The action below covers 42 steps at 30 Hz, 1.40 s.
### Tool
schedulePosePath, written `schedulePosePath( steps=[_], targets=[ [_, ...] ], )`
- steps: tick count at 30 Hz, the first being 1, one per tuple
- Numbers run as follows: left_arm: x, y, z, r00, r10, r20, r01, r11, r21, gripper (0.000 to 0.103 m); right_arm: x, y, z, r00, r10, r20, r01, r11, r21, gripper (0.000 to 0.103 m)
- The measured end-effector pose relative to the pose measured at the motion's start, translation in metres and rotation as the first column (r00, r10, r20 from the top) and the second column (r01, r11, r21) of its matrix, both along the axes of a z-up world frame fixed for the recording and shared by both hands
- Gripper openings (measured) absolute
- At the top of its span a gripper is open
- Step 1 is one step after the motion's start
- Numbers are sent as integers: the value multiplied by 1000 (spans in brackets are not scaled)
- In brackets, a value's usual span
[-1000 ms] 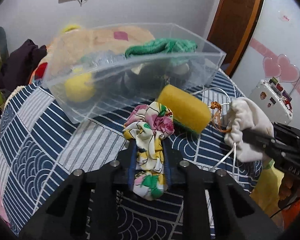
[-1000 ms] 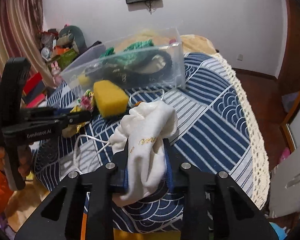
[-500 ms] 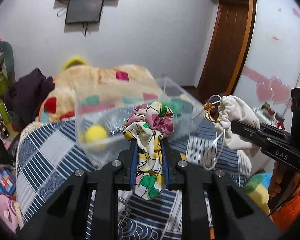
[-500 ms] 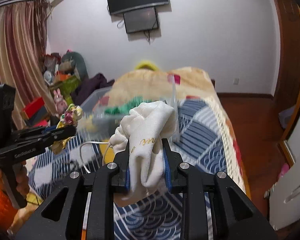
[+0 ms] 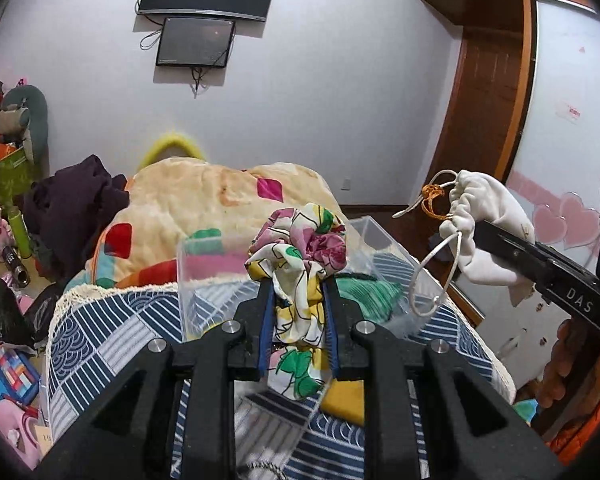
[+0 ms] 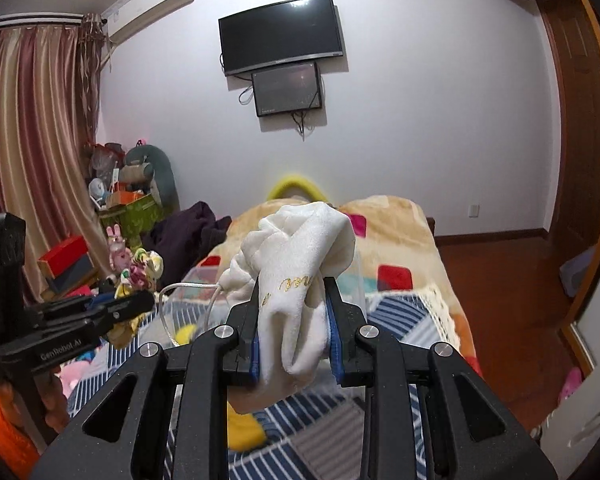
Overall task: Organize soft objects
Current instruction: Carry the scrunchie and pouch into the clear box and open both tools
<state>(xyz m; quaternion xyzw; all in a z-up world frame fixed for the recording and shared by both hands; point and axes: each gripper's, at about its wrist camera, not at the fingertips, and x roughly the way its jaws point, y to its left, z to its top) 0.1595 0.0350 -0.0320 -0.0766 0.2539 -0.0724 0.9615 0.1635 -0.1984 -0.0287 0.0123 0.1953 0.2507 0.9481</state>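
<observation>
On the blue patterned bedspread (image 5: 112, 332), clear bin (image 5: 204, 280), wall-mounted TV (image 6: 281, 40)

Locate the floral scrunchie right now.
The floral scrunchie sits clamped in the left claw at the left wrist view's centre, raised before the clear bin.

White "DAS" lettering is showing on the black right gripper (image 5: 485, 234); "GenRobot.AI" is showing on the black left gripper (image 6: 138, 305).

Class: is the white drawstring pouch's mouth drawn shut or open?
Drawn shut: the white drawstring pouch has its neck gathered tight, with cords looping loose beside the right claw.
</observation>
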Motion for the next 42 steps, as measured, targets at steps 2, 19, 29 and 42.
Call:
schedulePosePath(
  steps=[2, 19, 29, 42],
  targets=[
    [8, 1, -2, 1000, 10, 1, -10, 1000, 9, 21, 4, 6, -1, 1000, 3, 0, -3, 1000, -6, 23],
    [65, 2, -49, 989, 63, -132, -58, 997, 43, 21, 41, 44, -37, 992, 47, -116, -63, 989, -136, 23],
    [80, -8, -66, 978, 44, -205, -27, 996, 83, 29, 54, 50, -52, 980, 44, -192, -80, 980, -181, 24],
    [52, -5, -48, 986, 44, -159, -32, 996, 83, 79, 42, 38, -46, 983, 8, -182, -50, 973, -226, 61]
  ],
)
